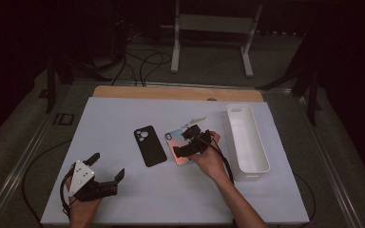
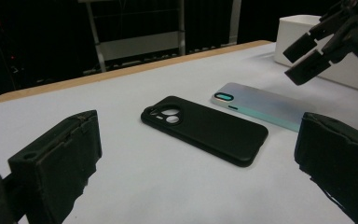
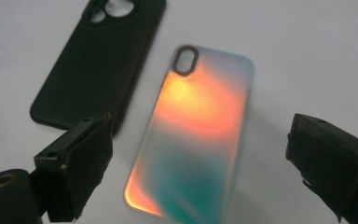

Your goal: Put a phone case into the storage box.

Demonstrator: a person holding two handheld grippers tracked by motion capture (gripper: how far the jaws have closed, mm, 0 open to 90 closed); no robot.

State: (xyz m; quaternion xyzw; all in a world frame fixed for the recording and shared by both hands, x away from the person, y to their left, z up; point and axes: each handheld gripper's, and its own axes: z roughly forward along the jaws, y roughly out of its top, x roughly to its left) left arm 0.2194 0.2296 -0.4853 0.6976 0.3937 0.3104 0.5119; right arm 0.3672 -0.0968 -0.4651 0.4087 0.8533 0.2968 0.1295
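High view — the right hand-held gripper (image 1: 196, 141) hangs directly over the iridescent phone case (image 1: 177, 142), jaws spread, placed so that the case lies under the gap for a grasp across its width. The black phone case (image 1: 149, 146) lies flat just to the left of the iridescent case; the white bin (image 1: 247, 137) stands to that case's right, a likely destination. The left hand-held gripper (image 1: 108, 167) rests low on the bench (image 1: 123, 199), well to the left of the iridescent case, jaws spread and idle.

Left gripper view — both cases lie face down, camera cut-outs up, the iridescent phone case (image 2: 261, 106) beyond the black phone case (image 2: 205, 129); the other gripper hovers above it.

Right gripper view — the iridescent phone case (image 3: 198, 126) sits between the open jaws, untouched — a judgement: the grasp is being lined up, not yet made.
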